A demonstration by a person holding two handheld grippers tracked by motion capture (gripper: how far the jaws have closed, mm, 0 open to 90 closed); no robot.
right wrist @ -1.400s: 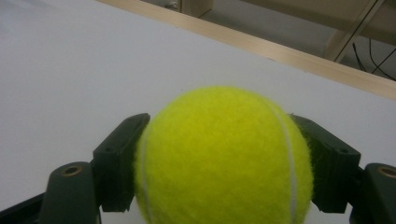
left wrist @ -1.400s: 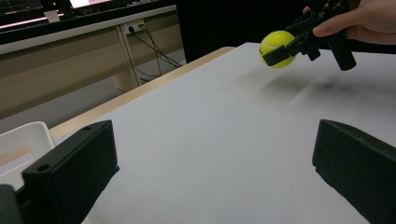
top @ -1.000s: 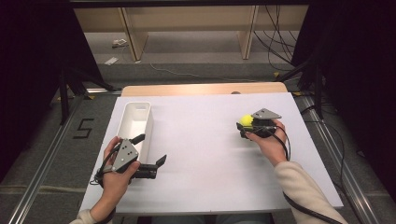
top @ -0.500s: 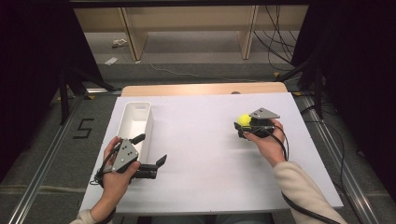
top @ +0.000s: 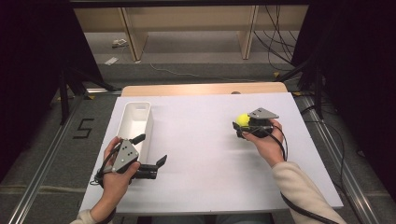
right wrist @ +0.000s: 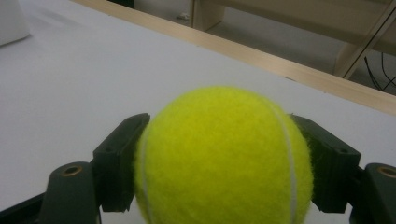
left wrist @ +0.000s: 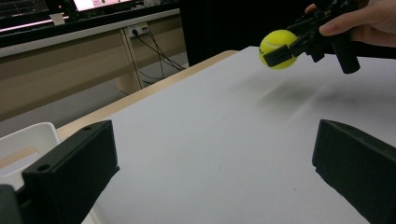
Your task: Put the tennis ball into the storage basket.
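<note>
The right tongs are closed on a yellow tennis ball, one black jaw pressed to each side of it, as the right gripper view shows close up. Seen from the left gripper view, the ball hangs clear of the white surface, with a soft shadow beneath it. The right hand holds those tongs well to the right of the white bin, over the far right part of the surface.

The white bin is a long, narrow, open-topped container standing at the surface's left edge. The part of its inside that the high view shows looks white and bare; the near end is partly hidden behind the left tongs.

The left tongs sit just beside the bin's near end, held by the left hand, jaws spread wide with nothing between them. In the left gripper view the two black jaws stand far apart, framing bare surface, a corner of the bin at the left.
</note>
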